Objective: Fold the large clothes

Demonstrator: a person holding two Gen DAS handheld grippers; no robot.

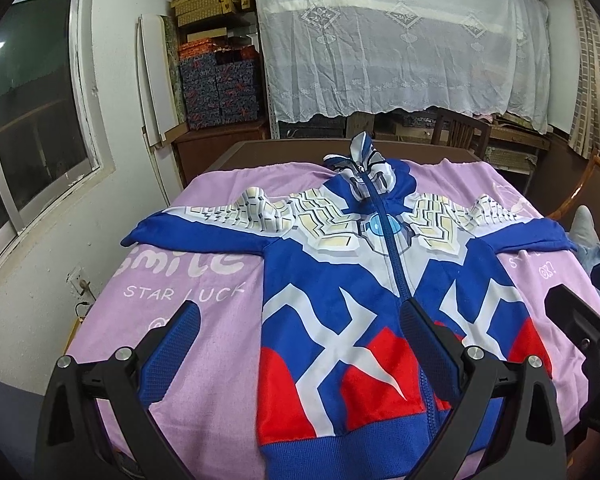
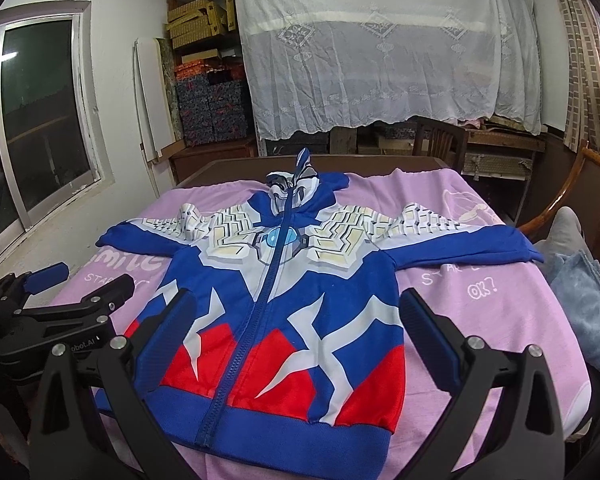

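Nothing is folded yet: the hoodie [image 1: 340,300] lies flat, zipped, sleeves spread, on the bench [image 1: 180,280]. Left tool [image 1: 300,328] and right tool [image 2: 296,316] hover spread apart, empty.

I see even, fairly bright indoor light in both views; the dark glass window [image 1: 40,92] adds none. Shadows on the lilac printed bedspread [image 1: 204,280] are soft. Fisheye bending curves the edges, corners are vignetted black, focus stays sharp.
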